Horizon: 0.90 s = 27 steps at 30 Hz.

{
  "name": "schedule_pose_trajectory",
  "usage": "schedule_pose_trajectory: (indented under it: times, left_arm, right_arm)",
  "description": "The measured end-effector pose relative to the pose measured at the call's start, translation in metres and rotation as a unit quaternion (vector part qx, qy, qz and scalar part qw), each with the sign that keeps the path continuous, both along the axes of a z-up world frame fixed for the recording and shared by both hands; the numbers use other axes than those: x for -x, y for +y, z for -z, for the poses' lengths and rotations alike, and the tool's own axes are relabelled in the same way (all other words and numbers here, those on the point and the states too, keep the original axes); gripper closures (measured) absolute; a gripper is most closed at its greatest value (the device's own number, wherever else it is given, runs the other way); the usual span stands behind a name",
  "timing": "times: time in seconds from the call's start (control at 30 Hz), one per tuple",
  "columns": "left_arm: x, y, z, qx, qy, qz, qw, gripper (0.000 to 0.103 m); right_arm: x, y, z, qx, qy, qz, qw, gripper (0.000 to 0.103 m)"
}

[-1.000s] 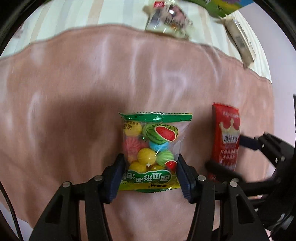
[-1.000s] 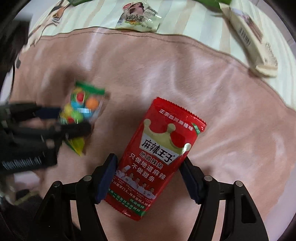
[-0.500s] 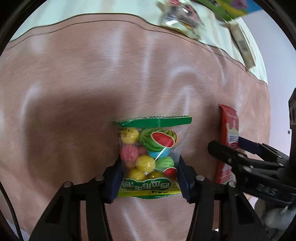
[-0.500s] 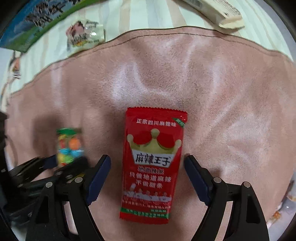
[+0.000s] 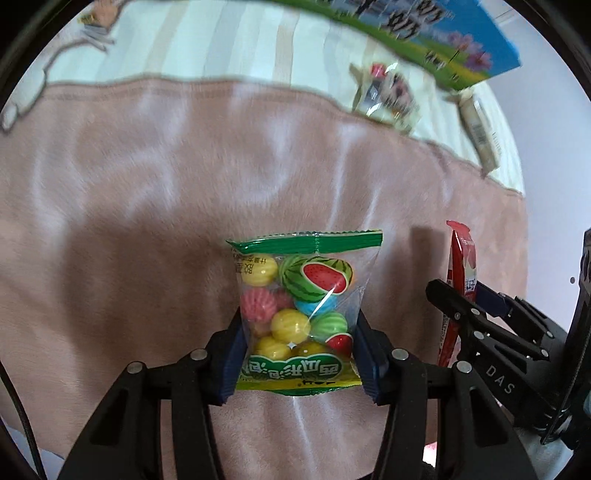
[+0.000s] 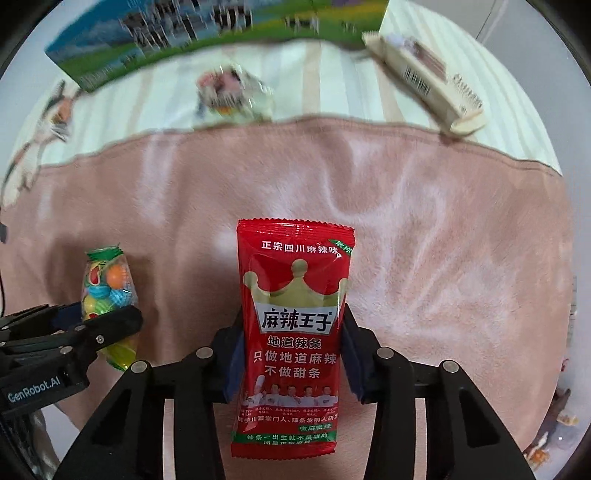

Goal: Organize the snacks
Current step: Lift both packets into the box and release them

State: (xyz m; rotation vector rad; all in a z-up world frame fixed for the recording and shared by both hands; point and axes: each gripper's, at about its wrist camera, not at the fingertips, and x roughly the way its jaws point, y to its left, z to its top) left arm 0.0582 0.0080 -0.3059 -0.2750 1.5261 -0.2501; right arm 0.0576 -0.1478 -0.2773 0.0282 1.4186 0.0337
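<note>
My left gripper [image 5: 299,347] is shut on a clear candy bag [image 5: 299,295] with green edges and watermelon-shaped gum balls, lifted above the pink blanket [image 5: 147,184]. My right gripper [image 6: 293,343] is shut on a red spicy-strip packet [image 6: 293,325] with a gold crown, held upright above the blanket. In the right wrist view the candy bag [image 6: 107,288] and left gripper [image 6: 92,325] show at the left. In the left wrist view the red packet [image 5: 460,280] shows edge-on at the right.
Beyond the blanket's far edge on the striped sheet lie a clear snack packet [image 6: 232,92], a cream wrapped bar [image 6: 428,77] and a blue-green box [image 6: 184,33]. The same packet [image 5: 388,96] and box [image 5: 424,40] show in the left wrist view.
My right gripper has closed on the red packet and raised it upright. Both grippers have lifted and tilted up, so the box and far snacks come into view.
</note>
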Motion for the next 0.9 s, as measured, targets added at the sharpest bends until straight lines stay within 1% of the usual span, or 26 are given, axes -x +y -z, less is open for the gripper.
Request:
schedule_pose_trajectory:
  times: [0.07,0.1,0.13,0.17,0.2,0.23,0.27,0.3,0.33,0.4,0.47,0.53,0.57,0.6,0.63,0.7,0.77,0.8,0.83,0.9]
  left_arm:
    - [0.004,0.005,-0.020,0.006,-0.014,0.000,0.9999,0.054]
    - [0.018,0.007,-0.030,0.009,-0.021,0.000,0.9997,0.054]
    - [0.017,0.008,-0.041,0.014,-0.029,0.000,0.9995,0.054]
    - [0.013,0.010,-0.056,0.021,-0.039,-0.001,0.9990,0.054]
    - [-0.002,0.016,-0.073,0.027,-0.046,-0.002,0.9986,0.054]
    - [-0.007,0.018,-0.090,0.034,-0.058,-0.003,0.9977,0.054]
    - [-0.014,0.020,-0.106,0.041,-0.072,-0.004,0.9966,0.054]
    - [-0.023,0.016,-0.115,0.046,-0.084,-0.005,0.9954,0.054]
    - [-0.030,0.011,-0.131,0.051,-0.099,-0.005,0.9938,0.054]
    - [-0.048,0.017,-0.164,0.063,-0.124,-0.006,0.9903,0.054]
    - [-0.074,0.022,-0.195,0.074,-0.144,-0.009,0.9867,0.053]
    - [-0.101,0.006,-0.207,0.075,-0.159,-0.011,0.9843,0.053]
    - [-0.115,0.008,-0.216,0.067,-0.168,-0.014,0.9834,0.053]
    - [-0.132,-0.002,-0.216,0.058,-0.174,-0.015,0.9830,0.053]
    - [-0.149,-0.001,-0.221,0.042,-0.178,-0.015,0.9831,0.053]
    - [-0.183,0.004,-0.227,0.019,-0.178,-0.019,0.9836,0.053]
    - [-0.217,0.007,-0.223,-0.005,-0.169,-0.025,0.9854,0.053]
    - [-0.232,0.005,-0.215,-0.016,-0.163,-0.025,0.9863,0.053]
    - [-0.244,0.009,-0.215,-0.026,-0.157,-0.027,0.9869,0.053]
    - [-0.271,0.012,-0.203,-0.049,-0.143,-0.029,0.9881,0.053]
  right_arm:
    - [0.000,-0.002,-0.029,-0.013,-0.017,0.006,1.000,0.057]
    - [-0.005,-0.006,-0.042,-0.019,-0.027,0.007,0.999,0.057]
    - [-0.004,-0.009,-0.056,-0.026,-0.041,0.008,0.999,0.057]
    - [-0.003,-0.007,-0.081,-0.032,-0.053,0.009,0.998,0.057]
    - [-0.007,-0.010,-0.094,-0.038,-0.066,0.010,0.997,0.057]
    - [-0.012,-0.012,-0.111,-0.047,-0.081,0.009,0.996,0.057]
    - [-0.015,-0.020,-0.118,-0.053,-0.094,0.009,0.994,0.057]
    - [-0.024,-0.024,-0.122,-0.061,-0.108,0.009,0.992,0.057]
    - [-0.035,-0.032,-0.129,-0.068,-0.121,0.007,0.990,0.057]
    - [-0.052,-0.031,-0.151,-0.080,-0.141,0.008,0.987,0.057]
    - [-0.081,-0.036,-0.157,-0.095,-0.159,0.008,0.983,0.057]
    - [-0.104,-0.041,-0.175,-0.105,-0.175,0.005,0.979,0.057]
    - [-0.117,-0.039,-0.177,-0.108,-0.181,0.003,0.978,0.057]
    - [-0.130,-0.041,-0.184,-0.109,-0.187,0.002,0.976,0.057]
    - [-0.149,-0.041,-0.191,-0.111,-0.188,-0.002,0.976,0.057]
    - [-0.182,-0.045,-0.191,-0.115,-0.189,-0.003,0.975,0.057]
    - [-0.217,-0.045,-0.190,-0.111,-0.181,-0.011,0.977,0.057]
    - [-0.232,-0.044,-0.189,-0.109,-0.176,-0.015,0.978,0.057]
    - [-0.250,-0.043,-0.186,-0.103,-0.169,-0.020,0.980,0.057]
    - [-0.278,-0.040,-0.177,-0.096,-0.157,-0.026,0.983,0.057]
